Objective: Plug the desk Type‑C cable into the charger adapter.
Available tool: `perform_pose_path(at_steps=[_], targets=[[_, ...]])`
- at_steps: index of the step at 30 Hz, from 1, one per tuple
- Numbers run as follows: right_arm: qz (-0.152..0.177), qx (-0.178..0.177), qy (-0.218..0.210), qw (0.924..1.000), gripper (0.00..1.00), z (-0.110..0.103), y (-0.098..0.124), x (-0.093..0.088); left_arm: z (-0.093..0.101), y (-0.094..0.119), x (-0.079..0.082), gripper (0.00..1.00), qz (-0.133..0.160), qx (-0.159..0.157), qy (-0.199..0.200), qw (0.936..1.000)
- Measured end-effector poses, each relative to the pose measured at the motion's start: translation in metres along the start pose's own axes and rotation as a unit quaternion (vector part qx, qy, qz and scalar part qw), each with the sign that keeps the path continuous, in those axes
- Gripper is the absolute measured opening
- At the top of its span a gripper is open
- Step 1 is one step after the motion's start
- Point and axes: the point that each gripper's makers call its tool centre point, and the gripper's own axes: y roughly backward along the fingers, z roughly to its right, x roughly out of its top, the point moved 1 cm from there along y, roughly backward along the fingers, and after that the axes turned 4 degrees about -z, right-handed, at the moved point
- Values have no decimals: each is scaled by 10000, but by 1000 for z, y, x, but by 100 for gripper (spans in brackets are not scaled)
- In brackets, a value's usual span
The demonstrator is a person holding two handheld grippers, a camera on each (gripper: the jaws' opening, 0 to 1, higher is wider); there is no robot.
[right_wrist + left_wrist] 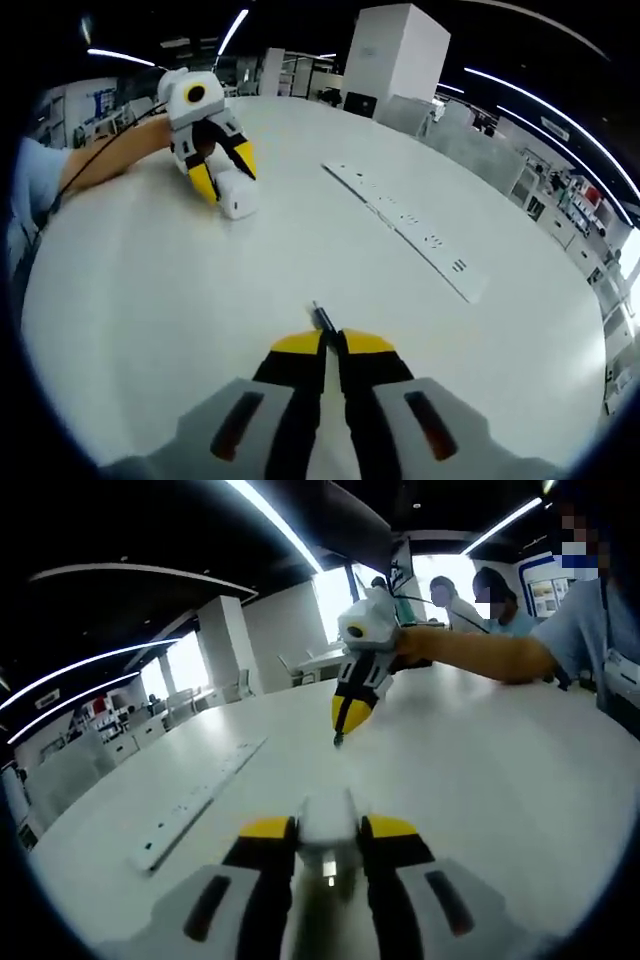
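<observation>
The white charger adapter (328, 825) sits between the yellow-tipped jaws of my left gripper (328, 830), which is shut on it. The right gripper view has that same gripper (222, 175) at the far left, with the adapter (236, 197) low over the table. My right gripper (332, 343) is shut on the Type-C plug (320, 318), whose dark metal tip sticks out past the jaws. In the left gripper view the right gripper (350, 712) points down at the table, the plug tip (338, 740) below it. Plug and adapter are well apart.
A long white power strip (195, 805) (405, 225) lies flat on the round white table (480, 780) (150, 300). A person's sleeved arm (470, 650) holds the right gripper. Other people stand behind the table's far edge. White pillars and desks fill the room beyond.
</observation>
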Motion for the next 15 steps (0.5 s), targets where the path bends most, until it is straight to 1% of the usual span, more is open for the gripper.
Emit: perform_pose_path(at_steps=[1, 2, 3, 4, 7, 9, 10, 11, 14, 15], targets=[[-26, 33, -8, 10000, 8, -1, 0, 0, 0, 0, 0, 28, 2, -10, -10, 10000], [-41, 49, -5, 10000, 5, -2, 0, 0, 0, 0, 0, 28, 4, -20, -13, 10000], [62, 59, 21, 10000, 4, -1, 2, 5, 1, 0, 0, 28, 7, -43, -28, 10000], [107, 174, -99, 9997, 4, -4, 3, 8, 3, 1, 0, 28, 11, -70, -51, 10000], [-3, 233, 42, 9997, 4, -11, 2, 9, 4, 1, 1, 28, 33, -107, -49, 9999], [-260, 98, 512, 9983, 4, -7, 4, 2, 4, 0, 1, 28, 40, -106, -49, 9999], [-318, 68, 683, 9971, 4, -7, 5, 0, 3, 0, 1, 28, 41, -106, -49, 9999], [-298, 50, 808, 9963, 4, -6, 9, -1, 3, 0, 1, 28, 41, -105, -52, 9999], [-109, -23, 724, 9973, 4, 1, 20, 2, 3, 0, 1, 28, 38, -114, -69, 9999], [13, -30, 637, 9980, 5, 3, 24, 5, 3, 0, 2, 28, 39, -114, -70, 9999]])
